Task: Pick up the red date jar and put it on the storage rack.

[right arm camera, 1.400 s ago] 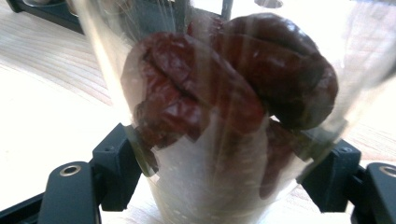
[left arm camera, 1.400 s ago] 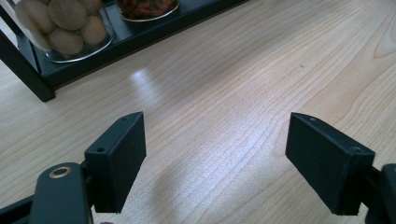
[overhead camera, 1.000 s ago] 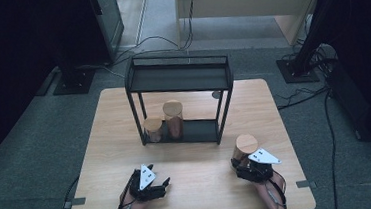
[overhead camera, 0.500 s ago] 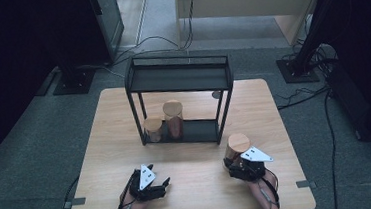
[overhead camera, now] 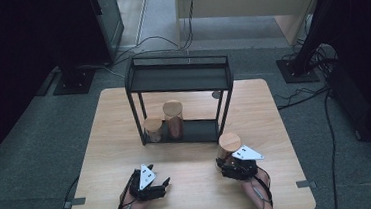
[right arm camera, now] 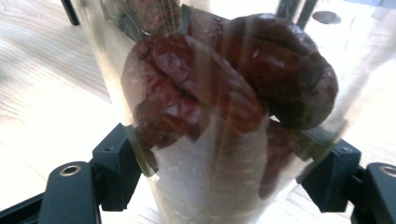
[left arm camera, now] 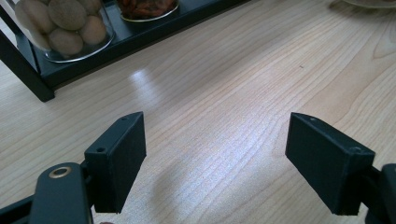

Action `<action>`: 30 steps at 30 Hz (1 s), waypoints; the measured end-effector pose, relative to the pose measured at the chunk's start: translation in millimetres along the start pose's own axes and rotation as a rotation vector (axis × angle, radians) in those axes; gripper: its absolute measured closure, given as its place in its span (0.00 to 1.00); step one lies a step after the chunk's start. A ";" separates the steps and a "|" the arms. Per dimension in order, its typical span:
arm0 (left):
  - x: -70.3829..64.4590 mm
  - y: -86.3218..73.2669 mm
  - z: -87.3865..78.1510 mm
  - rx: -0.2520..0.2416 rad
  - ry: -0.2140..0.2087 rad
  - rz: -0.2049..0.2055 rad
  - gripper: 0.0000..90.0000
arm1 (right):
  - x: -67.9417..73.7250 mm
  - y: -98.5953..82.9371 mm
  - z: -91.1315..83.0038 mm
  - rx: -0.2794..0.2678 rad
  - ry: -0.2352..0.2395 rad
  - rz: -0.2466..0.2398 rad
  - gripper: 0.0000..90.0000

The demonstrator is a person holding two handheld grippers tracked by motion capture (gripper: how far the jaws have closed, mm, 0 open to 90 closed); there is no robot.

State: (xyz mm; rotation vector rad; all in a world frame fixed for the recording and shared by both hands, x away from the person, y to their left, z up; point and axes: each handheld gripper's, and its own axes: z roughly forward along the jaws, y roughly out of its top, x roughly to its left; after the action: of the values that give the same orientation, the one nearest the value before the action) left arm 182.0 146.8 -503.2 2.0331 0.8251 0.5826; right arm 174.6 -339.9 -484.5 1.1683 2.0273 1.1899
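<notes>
**Jar of dried red fruit in my right gripper, in front of the rack**

The wooden table (overhead camera: 121, 139) stands on grey carpet, with a black wire rack (overhead camera: 179, 79) on it. On the rack's bottom shelf sit two cork-lidded jars: a short jar (overhead camera: 153, 129) of pale round pieces and, beside it, a taller jar (overhead camera: 173, 119) of reddish contents. My right gripper (overhead camera: 228, 167) clamps a third jar (right arm camera: 219, 112) of wrinkled dark-red fruit, in front of the rack's right leg. My left gripper (left arm camera: 215, 163) is spread wide over bare wood, holding nothing.
</notes>
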 end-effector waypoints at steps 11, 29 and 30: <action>0.5 -0.5 0.0 -0.003 -0.003 -0.001 0.22 | 7.5 12.0 9.6 0.012 0.032 -0.028 0.28; 1.7 -0.9 -0.1 -0.005 -0.008 -0.005 0.22 | 20.6 31.9 31.1 0.032 0.074 -0.071 0.27; 1.5 -0.9 -0.1 -0.005 -0.008 -0.005 0.22 | 21.4 32.8 32.7 0.031 0.076 -0.069 0.28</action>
State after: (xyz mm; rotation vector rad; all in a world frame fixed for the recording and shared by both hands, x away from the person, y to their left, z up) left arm 182.6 148.4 -503.8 2.0268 0.8233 0.5732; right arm 202.4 -299.1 -471.7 1.0729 2.1321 1.1898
